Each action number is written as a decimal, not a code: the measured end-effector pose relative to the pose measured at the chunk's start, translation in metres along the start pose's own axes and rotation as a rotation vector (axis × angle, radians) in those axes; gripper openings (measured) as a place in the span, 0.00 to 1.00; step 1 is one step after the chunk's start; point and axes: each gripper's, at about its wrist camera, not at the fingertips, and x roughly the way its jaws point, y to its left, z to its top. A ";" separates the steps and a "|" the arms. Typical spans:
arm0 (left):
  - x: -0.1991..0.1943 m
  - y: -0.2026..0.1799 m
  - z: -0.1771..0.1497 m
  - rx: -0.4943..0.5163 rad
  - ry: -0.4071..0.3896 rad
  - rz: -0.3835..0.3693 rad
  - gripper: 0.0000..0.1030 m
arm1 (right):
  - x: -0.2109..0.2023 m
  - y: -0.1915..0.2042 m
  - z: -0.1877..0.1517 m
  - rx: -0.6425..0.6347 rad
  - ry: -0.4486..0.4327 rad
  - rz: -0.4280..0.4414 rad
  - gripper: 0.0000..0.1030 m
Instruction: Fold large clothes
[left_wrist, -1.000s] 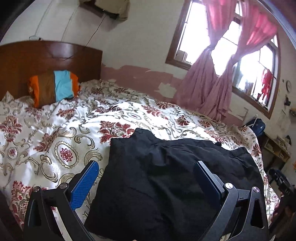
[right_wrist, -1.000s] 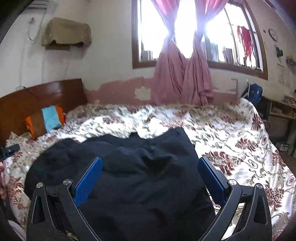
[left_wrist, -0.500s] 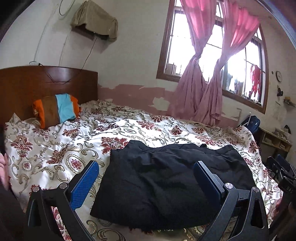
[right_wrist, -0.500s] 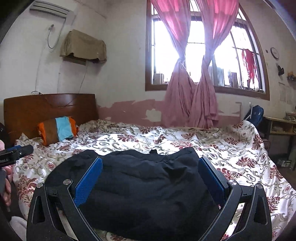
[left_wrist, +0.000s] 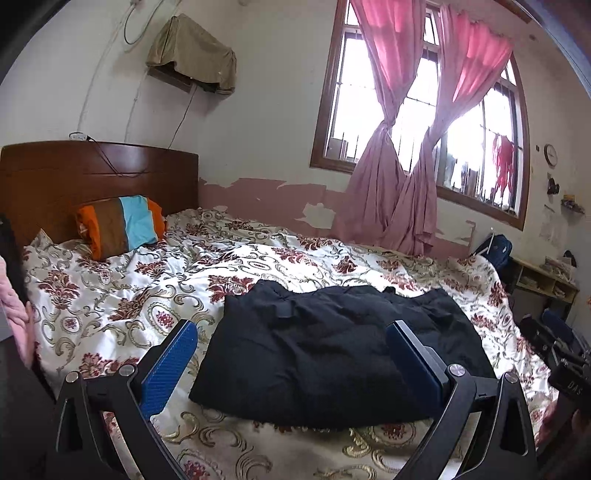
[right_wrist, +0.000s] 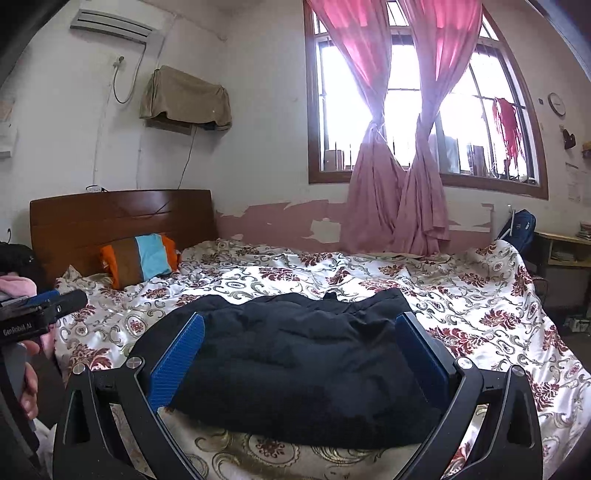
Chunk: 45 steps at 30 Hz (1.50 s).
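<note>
Room: a bedroom with white walls whose pink lower band is peeling, a wood-framed window (right_wrist: 424, 92) hung with knotted pink curtains (right_wrist: 391, 206), and a brown wooden headboard (right_wrist: 122, 218).
Surface: a bed under a white satin quilt with a red and gold floral print (left_wrist: 122, 295); an orange, brown and light-blue striped pillow (left_wrist: 120, 225) leans on the headboard.
Writing: the right wrist view shows "GenRobot.AI" in white on the black body of the other tool at its left edge (right_wrist: 18, 326); the left wrist view shows pale letters, seemingly "DAS", on a black device at its right edge (left_wrist: 574, 384).
Garment: a folded black padded garment (left_wrist: 332, 350) lies flat on the quilt near the bed's near edge.
Left claw (left_wrist: 291, 365): blue-padded fingers spread wide, holding nothing; it hangs above the near edge of the bed, with the garment ahead, reaching further to its right than its left.
Right claw (right_wrist: 299, 362): blue-padded fingers likewise wide apart and empty, with the garment (right_wrist: 303, 365) ahead, filling the gap between them.
Only in the right view: a white wall air conditioner (right_wrist: 110, 26) and a hand (right_wrist: 29, 387) gripping the other tool.
Both views: a cloth-draped wall shelf (right_wrist: 184, 98), a round wall clock (right_wrist: 556, 104) and a dark blue backpack (right_wrist: 521, 225).
</note>
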 end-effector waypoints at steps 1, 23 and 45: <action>-0.002 -0.001 -0.002 0.004 0.005 0.005 1.00 | -0.004 -0.002 -0.001 0.006 -0.001 -0.001 0.98; -0.048 0.003 -0.047 -0.015 0.038 0.042 1.00 | -0.052 -0.002 -0.023 -0.011 0.034 -0.014 0.98; -0.055 -0.025 -0.079 0.125 0.082 0.069 1.00 | -0.054 -0.007 -0.059 -0.001 0.144 0.011 0.98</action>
